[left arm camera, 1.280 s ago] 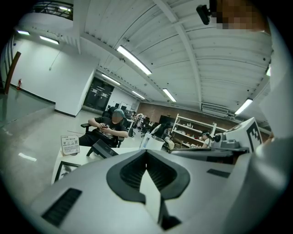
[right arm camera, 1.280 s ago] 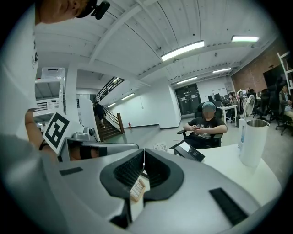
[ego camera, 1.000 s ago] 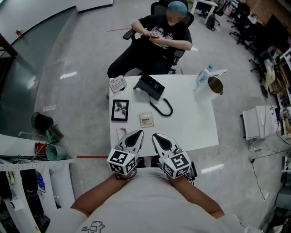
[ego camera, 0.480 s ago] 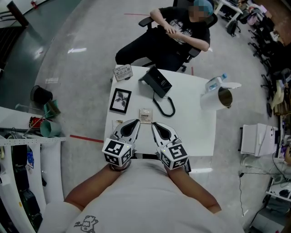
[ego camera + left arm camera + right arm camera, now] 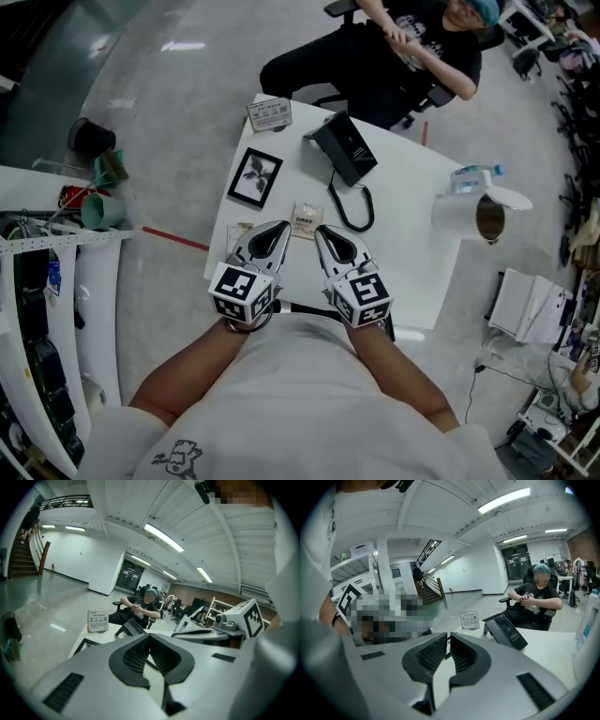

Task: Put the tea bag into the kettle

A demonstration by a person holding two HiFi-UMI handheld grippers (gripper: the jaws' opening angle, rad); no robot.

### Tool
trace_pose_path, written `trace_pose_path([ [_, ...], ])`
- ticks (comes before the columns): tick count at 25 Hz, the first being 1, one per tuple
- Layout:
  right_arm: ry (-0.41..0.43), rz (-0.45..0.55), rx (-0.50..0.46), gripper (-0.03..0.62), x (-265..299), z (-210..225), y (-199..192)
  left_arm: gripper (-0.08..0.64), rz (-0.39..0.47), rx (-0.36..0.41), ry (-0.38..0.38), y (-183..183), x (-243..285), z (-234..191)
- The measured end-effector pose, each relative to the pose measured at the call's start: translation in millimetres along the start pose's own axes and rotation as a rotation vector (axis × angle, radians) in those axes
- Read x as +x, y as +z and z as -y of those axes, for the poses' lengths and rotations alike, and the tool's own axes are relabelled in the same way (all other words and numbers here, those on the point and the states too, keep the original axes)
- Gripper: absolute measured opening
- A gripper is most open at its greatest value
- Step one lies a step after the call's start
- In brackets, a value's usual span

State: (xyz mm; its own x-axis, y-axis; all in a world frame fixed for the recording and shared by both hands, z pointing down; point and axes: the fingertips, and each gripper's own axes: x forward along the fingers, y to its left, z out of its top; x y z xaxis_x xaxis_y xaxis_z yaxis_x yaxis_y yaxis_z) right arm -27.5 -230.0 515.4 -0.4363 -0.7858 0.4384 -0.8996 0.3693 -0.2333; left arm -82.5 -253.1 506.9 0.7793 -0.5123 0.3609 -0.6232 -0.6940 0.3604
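I hold both grippers side by side over the near edge of the white table (image 5: pixel 412 253), and each one is empty. The left gripper (image 5: pixel 273 234) has its jaws pressed together with nothing between the ribbed pads, and the right gripper (image 5: pixel 328 236) is likewise closed on nothing. The tea bag (image 5: pixel 306 220) lies flat on the table just ahead of the two sets of tips, between the lines they point along, touching neither. The kettle (image 5: pixel 457 217) stands well off to the right of the right gripper, near the table's right edge, with its lid (image 5: pixel 511 197) swung open and the dark mouth showing. A water bottle (image 5: pixel 472 176) lies just beyond the kettle. Ahead of the right gripper, past the tea bag, sits a black desk phone (image 5: pixel 343 148) with its cord looping back toward me. Ahead of the left gripper lies a black picture frame (image 5: pixel 255 178), and farther out stands a small sign card (image 5: pixel 269 113). Beyond the table's far side a person (image 5: pixel 412 47) sits in an office chair.
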Motion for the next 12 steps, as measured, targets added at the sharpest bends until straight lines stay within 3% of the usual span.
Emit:
trace_pose_path([
  [7,0.05,-0.078,0.015,0.02,35.1,24.0,-30.2,0.009,-0.064,-0.072,0.064,-40.7,25.0,-22.8],
  [12,0.084,-0.125,0.028,0.069,53.4,35.9,-56.0,0.009,-0.111,-0.11,0.086,-63.7,41.1,-35.2],
])
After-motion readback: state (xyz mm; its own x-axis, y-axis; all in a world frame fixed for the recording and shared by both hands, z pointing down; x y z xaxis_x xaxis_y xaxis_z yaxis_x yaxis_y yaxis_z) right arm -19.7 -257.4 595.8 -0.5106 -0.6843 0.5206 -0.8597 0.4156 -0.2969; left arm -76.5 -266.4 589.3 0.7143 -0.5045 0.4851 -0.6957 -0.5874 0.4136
